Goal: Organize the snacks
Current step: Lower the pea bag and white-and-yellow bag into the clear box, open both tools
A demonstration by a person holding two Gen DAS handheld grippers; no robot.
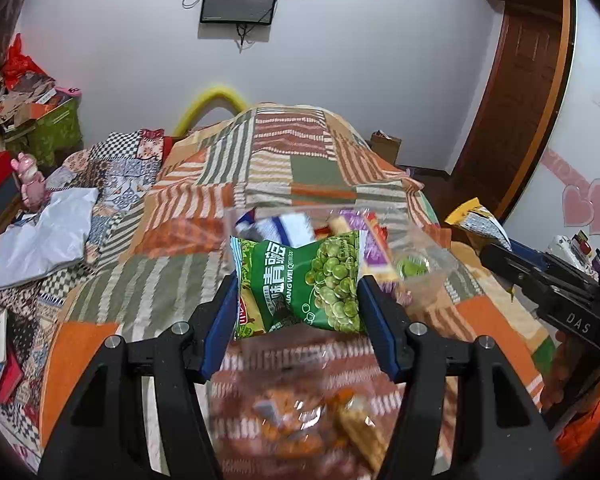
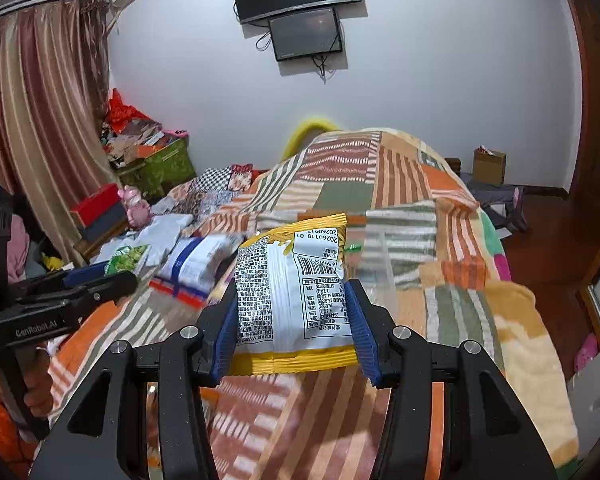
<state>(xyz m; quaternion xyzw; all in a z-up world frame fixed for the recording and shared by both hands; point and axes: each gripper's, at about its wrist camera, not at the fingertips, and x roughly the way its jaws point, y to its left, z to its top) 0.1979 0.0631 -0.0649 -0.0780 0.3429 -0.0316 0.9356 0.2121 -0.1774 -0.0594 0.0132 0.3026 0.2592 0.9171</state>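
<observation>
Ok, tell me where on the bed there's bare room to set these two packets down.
Free: the orange-and-striped quilt to the right of the clear container, and the near stretch below the right gripper. Crowded: the container ahead of the left gripper, and the left side around the white bag.

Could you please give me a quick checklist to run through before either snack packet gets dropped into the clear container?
1. Left gripper clamps the green pea packet from both sides: ok.
2. Right gripper clamps the yellow-and-white packet: ok.
3. Clear container open on top: ok.
4. Room left among the snacks inside: cannot tell.
5. Grippers apart from each other: ok.
</observation>
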